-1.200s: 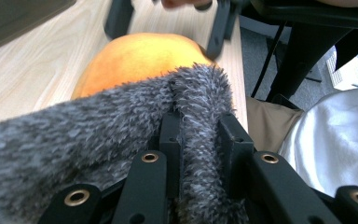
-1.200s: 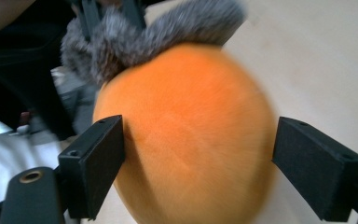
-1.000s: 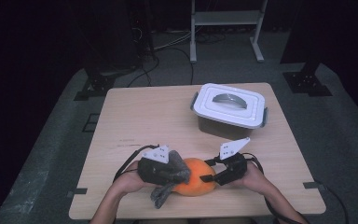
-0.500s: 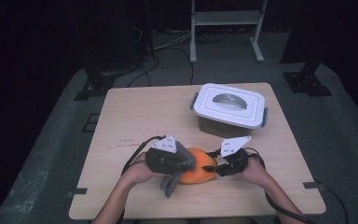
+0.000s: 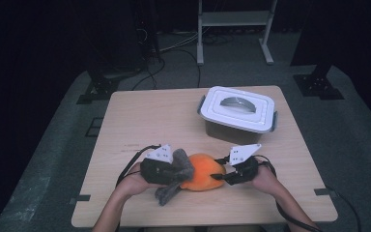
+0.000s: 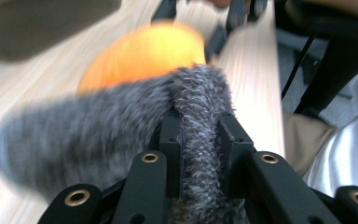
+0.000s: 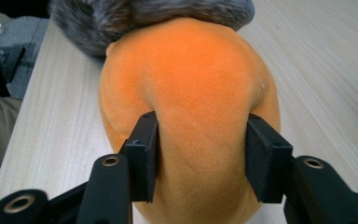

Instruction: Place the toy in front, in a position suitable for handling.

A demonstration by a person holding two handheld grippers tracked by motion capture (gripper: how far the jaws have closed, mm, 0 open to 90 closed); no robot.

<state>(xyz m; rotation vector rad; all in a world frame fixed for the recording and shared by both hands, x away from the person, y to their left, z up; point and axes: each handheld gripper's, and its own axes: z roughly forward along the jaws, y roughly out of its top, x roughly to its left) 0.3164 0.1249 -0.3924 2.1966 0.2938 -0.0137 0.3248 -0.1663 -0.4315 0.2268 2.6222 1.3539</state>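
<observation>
Near the front edge of the table (image 5: 140, 116), roughly midway along it, a person is holding an orange plush toy (image 5: 202, 171) between two hand-held tongs. The left tongs (image 6: 200, 140) are pinching a grey furry part (image 6: 200, 107) of the toy, the jaws standing narrow and pressing into the fur on both sides; in the high view this grey fur (image 5: 173, 180) is sticking out from the left tongs (image 5: 174, 170) toward the front edge, and the left hand (image 5: 135, 178) is wrapping around the tool's body. The right tongs (image 7: 199, 154) are gripping the orange body (image 7: 191, 93) from its other end, the jaws having just been opening a little, with both pads sinking into the soft orange cloth at a middling width. In the high view the right tongs (image 5: 222, 174) are coming in from the right, carried by the right hand (image 5: 263, 178), and the toy is sitting between the two tools, its underside appearing to be resting on the table. Farther back, toward the far right corner, a white lidded container (image 5: 237, 115) with a handle on its lid is standing well apart from the toy and the tongs.
</observation>
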